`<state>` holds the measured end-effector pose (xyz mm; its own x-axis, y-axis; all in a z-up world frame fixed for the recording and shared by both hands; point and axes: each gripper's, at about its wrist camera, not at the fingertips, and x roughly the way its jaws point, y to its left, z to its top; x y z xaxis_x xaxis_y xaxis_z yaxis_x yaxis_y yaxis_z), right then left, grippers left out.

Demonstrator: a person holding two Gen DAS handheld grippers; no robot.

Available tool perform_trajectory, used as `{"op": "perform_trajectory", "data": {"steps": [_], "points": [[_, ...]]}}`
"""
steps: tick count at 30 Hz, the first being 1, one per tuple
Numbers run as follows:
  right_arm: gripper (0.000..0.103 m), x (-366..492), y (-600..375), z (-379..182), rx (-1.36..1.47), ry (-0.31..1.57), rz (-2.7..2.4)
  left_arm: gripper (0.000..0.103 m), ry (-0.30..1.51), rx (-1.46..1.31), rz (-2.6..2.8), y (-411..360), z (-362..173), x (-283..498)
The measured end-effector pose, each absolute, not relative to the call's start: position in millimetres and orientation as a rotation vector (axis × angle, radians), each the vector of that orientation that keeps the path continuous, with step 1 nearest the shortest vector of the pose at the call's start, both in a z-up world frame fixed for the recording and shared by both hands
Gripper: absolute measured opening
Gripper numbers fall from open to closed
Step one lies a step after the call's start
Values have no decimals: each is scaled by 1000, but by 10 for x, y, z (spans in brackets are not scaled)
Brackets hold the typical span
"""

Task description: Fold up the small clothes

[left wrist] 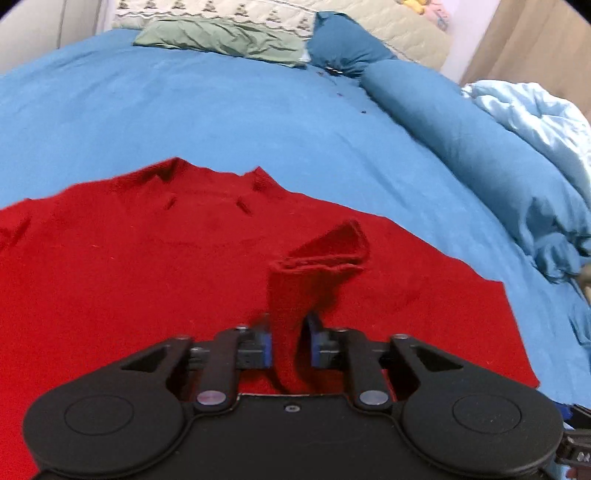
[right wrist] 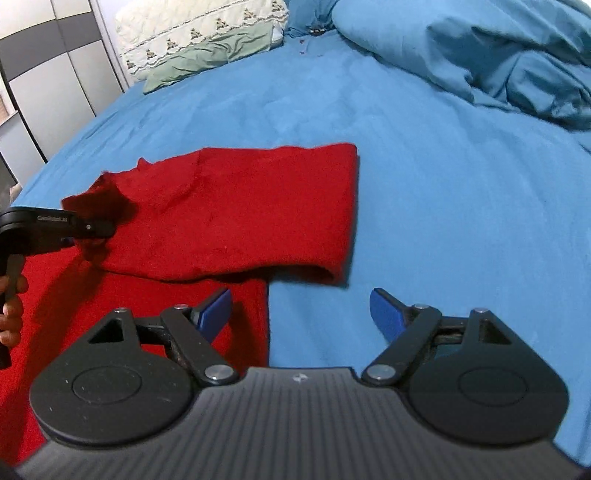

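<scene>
At the far left of the right wrist view, a person's hand holds the black handle of the left gripper, whose tip sits at a raised, darkened bunch of the red sweater. In the left wrist view this gripper has a lifted strip of the sweater standing between its blue pads. The jaws stand narrowly apart around the cloth: the left pad lies against the strip, while a sliver of gap shows beside the right pad, so a firm pinch cannot be confirmed.

The sweater lies spread on the blue bedsheet, its neckline pointing toward the head of the bed. One sleeve is folded across the body, its cuff end reaching out over the sheet.

Further right, the right gripper hovers above the sweater's edge with its blue fingertips spread wide and nothing between them; the left one hangs over red fabric, the right one over bare sheet.

Beyond, a green pillow and a cream quilted pillow lie at the head of the bed, and a rumpled blue duvet is heaped on the right.
</scene>
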<state>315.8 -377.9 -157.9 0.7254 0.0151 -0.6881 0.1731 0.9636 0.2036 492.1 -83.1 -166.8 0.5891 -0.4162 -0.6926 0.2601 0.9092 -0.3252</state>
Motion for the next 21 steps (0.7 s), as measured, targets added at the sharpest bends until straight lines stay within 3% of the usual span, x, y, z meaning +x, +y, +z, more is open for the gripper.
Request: {"op": "perform_trajectory", "data": {"steps": [3,5,7,8,9,16,21], "points": [[97,3161,-3745,-1585,248,757,-89,45,832,-185,-427,-874,-1662,4919],[99,3167,-3719,-1590,222,755,-83,46,824,-199,-425,-889,-1662,4927],[99,3169,-3686,-1596,201,755,-77,39,824,-234,-404,-893,-1678,4977],[99,3171,-3674,-1597,192,756,-77,18,823,-242,-377,-876,-1676,4988],[99,3174,-3667,-1597,185,756,-77,5,825,-250,-350,-848,-1672,5002],[101,3242,-3567,-1638,133,744,-80,5,768,-213,-354,-730,-1576,4940],[102,3324,-3450,-1665,84,719,-105,5,572,-208,-293,-430,-1132,4820]]}}
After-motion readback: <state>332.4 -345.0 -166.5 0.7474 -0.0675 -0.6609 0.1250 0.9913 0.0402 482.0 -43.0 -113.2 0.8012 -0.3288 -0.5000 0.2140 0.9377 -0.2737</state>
